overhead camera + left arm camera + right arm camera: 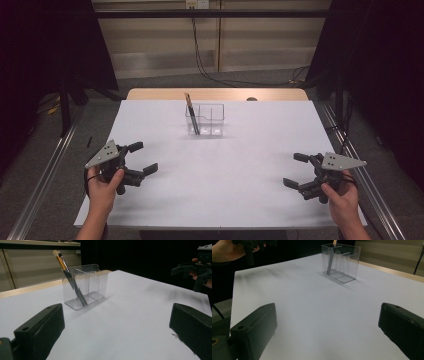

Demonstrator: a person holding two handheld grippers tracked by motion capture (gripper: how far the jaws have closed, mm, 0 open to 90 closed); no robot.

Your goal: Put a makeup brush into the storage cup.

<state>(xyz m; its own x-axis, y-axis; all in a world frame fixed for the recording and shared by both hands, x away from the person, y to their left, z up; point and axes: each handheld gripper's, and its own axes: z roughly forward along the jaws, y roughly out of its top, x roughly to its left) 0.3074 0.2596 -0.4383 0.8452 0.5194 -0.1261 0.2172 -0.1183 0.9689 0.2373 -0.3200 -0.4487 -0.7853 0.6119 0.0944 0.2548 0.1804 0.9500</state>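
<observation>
Tongs, left and right, stand apart, empty, lower frame. Risk: careless approach could topple light clear organizer holding brush.

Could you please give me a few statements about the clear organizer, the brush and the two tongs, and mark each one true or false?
1. The brush stands in the left compartment of the clear organizer. True.
2. The left tongs are shut on the brush. False: they are open and hold nothing.
3. The right tongs are open above the white table. True.
4. The organizer lies tipped on its side. False: it stands upright.
5. The brush stands perfectly upright. False: it leans.
</observation>
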